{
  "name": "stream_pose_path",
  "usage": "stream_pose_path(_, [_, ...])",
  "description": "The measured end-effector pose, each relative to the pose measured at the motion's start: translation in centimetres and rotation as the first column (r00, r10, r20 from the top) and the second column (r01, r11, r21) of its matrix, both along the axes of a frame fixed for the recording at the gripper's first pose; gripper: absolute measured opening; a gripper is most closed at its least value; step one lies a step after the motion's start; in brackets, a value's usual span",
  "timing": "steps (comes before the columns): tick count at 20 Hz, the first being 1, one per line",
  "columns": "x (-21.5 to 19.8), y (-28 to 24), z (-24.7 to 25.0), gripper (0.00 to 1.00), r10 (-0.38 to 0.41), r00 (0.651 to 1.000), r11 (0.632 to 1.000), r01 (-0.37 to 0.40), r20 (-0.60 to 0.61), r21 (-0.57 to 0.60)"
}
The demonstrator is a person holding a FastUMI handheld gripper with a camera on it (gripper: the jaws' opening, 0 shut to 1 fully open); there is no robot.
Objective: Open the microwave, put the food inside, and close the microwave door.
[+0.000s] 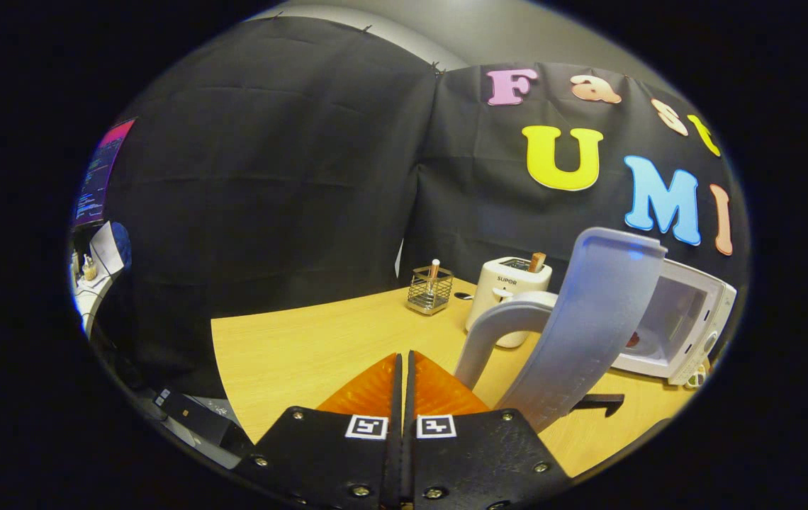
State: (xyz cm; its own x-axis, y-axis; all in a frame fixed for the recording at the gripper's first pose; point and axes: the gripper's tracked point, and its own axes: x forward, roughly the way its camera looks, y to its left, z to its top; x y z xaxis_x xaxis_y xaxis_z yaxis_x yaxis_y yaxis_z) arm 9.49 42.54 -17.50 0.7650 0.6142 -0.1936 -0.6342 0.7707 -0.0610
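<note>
From where I sit, the gripper (404, 368) has its two fingers pressed flat together with only a thin seam between them, and nothing is held in that seam. They point out over a light wooden table (290, 347). Just to the right of the fingers, close to the camera, the microwave door (588, 319) stands swung wide open, seen edge-on, with its curved handle (496, 329) arching toward the fingers; I cannot tell whether the right finger touches the door or merely sits beside it. Beyond the door is the white microwave (687, 319), its cavity open to view, and inside on the floor of the cavity I can make out a small dark reddish thing, the food (633, 339), though it is too small to identify. Behind the handle stands a white toaster (507, 287) with something brown poking out of its slot. To the left of the toaster, well ahead of the fingers, is a small wire basket (430, 290) holding an upright stick-like object. A small dark flat piece (599, 402) lies on the table under the door's lower edge.
</note>
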Motion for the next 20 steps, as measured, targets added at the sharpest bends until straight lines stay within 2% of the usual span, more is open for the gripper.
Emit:
stream_pose_path(6, [-0.4,-7.0,0.0,0.01,-0.073,0.997,0.997,0.074,-0.040,0.027])
stream_pose_path(10, [2.0,-14.2,0.2,0.01,-0.193,0.981,0.981,0.193,-0.023,-0.014])
stream_pose_path(13, [5.1,-21.0,0.3,0.01,-0.333,0.943,0.942,0.333,0.008,-0.043])
stream_pose_path(16, [8.3,-26.3,1.1,0.01,-0.434,0.900,0.898,0.436,0.048,-0.057])
stream_pose_path(20, [11.8,-31.2,1.4,0.01,-0.527,0.847,0.847,0.531,0.075,-0.040])
